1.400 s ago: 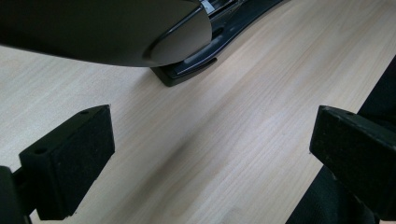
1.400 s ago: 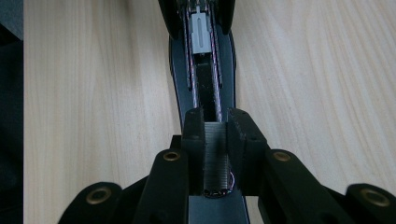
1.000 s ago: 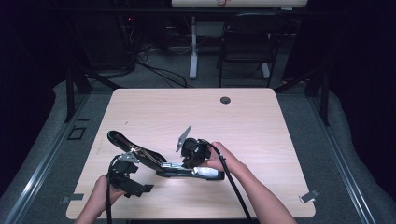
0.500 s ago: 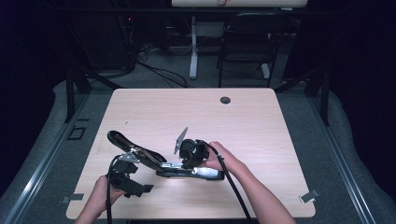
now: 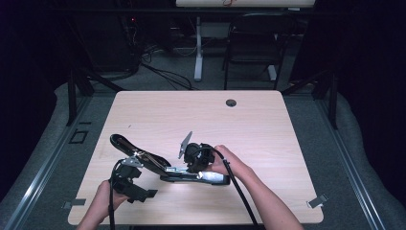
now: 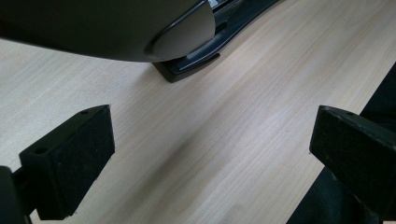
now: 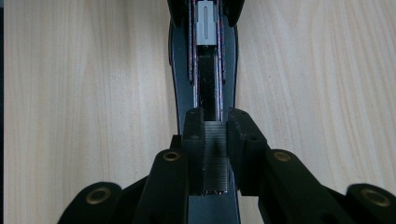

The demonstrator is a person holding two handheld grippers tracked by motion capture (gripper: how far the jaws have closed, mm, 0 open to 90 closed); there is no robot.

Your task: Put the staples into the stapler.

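Loading the stapler (image 5: 163,165) was judged to be the step in hand, and it called for a square, level feed so that the strip would slide into the channel without snagging. At the left, the left gripper (image 5: 130,184) was seen near the table's (image 5: 268,129) front edge; its jaws were spread wide, with bare wood between them and nothing held. Just beyond them the stapler's rounded, smooth dark lid was raised and its flat black base rested on the pale, fine-grained wood. Toward the middle, the stapler lay open near the front edge, its long metal magazine exposed. At the right, the right gripper (image 7: 215,140) was pinched on a strip of staples (image 7: 215,158), a ribbed grey metal bar, held in line with the narrow open channel (image 7: 208,88). A small grey pusher block (image 7: 206,25) was seen at the channel's far end. Keeping the strip aligned with the rails was judged essential.
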